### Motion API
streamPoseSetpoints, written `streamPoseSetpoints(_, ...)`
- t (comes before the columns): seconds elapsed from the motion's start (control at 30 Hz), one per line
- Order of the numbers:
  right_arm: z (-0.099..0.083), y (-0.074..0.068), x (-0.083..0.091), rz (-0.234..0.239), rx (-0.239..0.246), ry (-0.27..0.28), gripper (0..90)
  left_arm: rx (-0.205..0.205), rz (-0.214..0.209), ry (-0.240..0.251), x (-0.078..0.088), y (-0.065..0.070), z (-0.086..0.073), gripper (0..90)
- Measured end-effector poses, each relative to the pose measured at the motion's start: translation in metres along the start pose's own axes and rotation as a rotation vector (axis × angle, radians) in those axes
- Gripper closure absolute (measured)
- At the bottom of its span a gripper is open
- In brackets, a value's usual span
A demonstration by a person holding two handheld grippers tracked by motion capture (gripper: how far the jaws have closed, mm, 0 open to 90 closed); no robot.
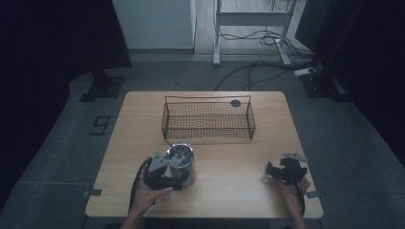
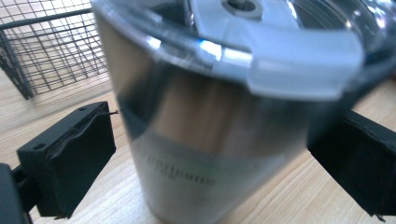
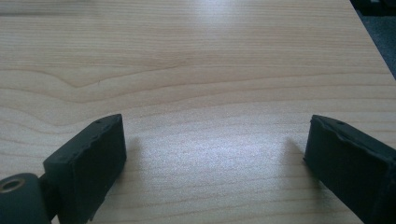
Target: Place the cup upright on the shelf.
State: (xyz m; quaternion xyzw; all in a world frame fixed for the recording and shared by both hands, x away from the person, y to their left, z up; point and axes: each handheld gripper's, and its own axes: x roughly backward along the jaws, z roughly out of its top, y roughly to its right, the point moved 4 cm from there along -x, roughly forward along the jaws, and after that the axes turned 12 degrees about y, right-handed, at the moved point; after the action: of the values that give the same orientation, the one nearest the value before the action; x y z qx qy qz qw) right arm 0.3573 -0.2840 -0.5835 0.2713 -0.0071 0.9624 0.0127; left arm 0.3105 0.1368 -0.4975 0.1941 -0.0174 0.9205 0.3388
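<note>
Though lettering marks the steel tumbler (image 2: 201, 154), blur defeats reading. Your left gripper (image 2: 210, 154) straddles its smooth cylinder, jaws apart. Your right gripper (image 3: 215, 154) gapes over grained wooden table (image 3: 196, 60).

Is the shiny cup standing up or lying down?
Standing up. The steel cup rests on its base on the table, its lid on top, between the left gripper's open jaws.

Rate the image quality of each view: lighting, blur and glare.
High view: dim, dark surroundings, wire basket sharp. Left gripper view: steel tumbler too close, soft-focused, glare on its clear lid. Right gripper view: crisp wood grain on the table, soft jaw shadows, mild sheen.
</note>
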Motion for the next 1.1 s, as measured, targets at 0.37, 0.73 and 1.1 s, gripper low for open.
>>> streamPoseSetpoints(0.37,0.0,0.0,0.0,0.001,0.0,0.0,5.4,-0.02,0.054,-0.011,-0.026,0.003,0.0,0.1)
streamPoseSetpoints(0.73,0.0,0.0,0.0,0.003,0.0,0.001,5.9,-0.045,0.074,0.033,-0.026,0.005,-0.001,3.1)
streamPoseSetpoints(1.1,0.0,0.0,0.0,0.004,0.001,0.002,6.0,-0.059,0.074,0.035,-0.025,0.007,-0.001,3.6)
